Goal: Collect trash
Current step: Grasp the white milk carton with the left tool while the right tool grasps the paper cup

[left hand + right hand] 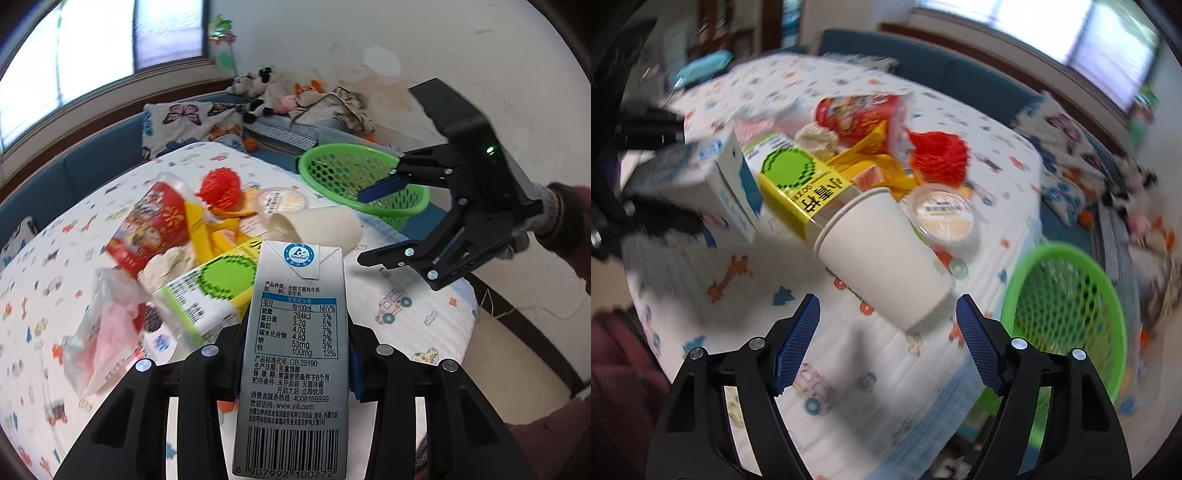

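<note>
My left gripper (295,354) is shut on a grey milk carton (295,332), its blue pads pressing both narrow sides; the carton stands upright above the table. In the right wrist view the same carton (713,181) hangs at the left. A white paper cup (882,251) lies on its side. Its base points at my right gripper (887,300), whose jaws stand open on either side of the cup's end without touching it. From the left wrist view, the right gripper (364,227) hovers beside the green basket (332,155), near the paper cup (317,225).
A trash pile lies on the patterned tablecloth (406,325): red printed cup (155,221), red mesh ball (221,188), yellow-green carton (210,291), lidded pudding cup (282,199), plastic bag (107,325). The green basket (1027,280) sits at the table's edge. Cushions and plush toys (258,92) lie beyond.
</note>
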A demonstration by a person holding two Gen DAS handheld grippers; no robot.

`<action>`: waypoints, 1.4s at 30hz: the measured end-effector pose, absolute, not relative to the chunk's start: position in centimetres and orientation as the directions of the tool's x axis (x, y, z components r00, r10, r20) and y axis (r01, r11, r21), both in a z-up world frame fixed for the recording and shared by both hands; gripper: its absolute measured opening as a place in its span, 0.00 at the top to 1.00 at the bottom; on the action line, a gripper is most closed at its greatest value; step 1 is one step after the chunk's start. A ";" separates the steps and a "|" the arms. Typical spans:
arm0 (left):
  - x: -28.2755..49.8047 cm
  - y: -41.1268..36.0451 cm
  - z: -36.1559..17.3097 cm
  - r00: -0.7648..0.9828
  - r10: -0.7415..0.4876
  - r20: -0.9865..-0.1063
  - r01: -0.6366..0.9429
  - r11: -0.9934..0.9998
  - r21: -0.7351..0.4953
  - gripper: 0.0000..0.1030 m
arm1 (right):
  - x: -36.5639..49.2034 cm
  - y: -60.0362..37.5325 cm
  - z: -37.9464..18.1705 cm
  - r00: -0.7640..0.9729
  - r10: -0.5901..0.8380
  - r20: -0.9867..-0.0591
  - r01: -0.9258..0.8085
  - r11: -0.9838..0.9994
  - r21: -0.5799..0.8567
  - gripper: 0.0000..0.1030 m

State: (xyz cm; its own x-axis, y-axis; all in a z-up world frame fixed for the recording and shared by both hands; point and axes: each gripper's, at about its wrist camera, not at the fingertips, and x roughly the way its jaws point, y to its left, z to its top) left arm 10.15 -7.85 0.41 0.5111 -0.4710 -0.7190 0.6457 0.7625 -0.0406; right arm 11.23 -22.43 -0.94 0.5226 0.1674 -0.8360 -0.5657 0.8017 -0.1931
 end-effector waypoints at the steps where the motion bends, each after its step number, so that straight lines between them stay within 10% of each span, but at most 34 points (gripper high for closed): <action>1: 10.2 -7.5 0.5 0.514 -0.466 -0.720 0.636 0.770 -0.044 0.61 | 11.8 -22.0 -1.2 0.515 0.155 -0.843 -0.595 0.772 -0.222 0.27; 42: 11.5 -8.1 1.5 0.518 -0.478 -0.710 0.607 0.790 -0.089 0.61 | 11.1 -25.1 -2.3 0.456 0.098 -0.885 -0.646 0.720 -0.253 0.35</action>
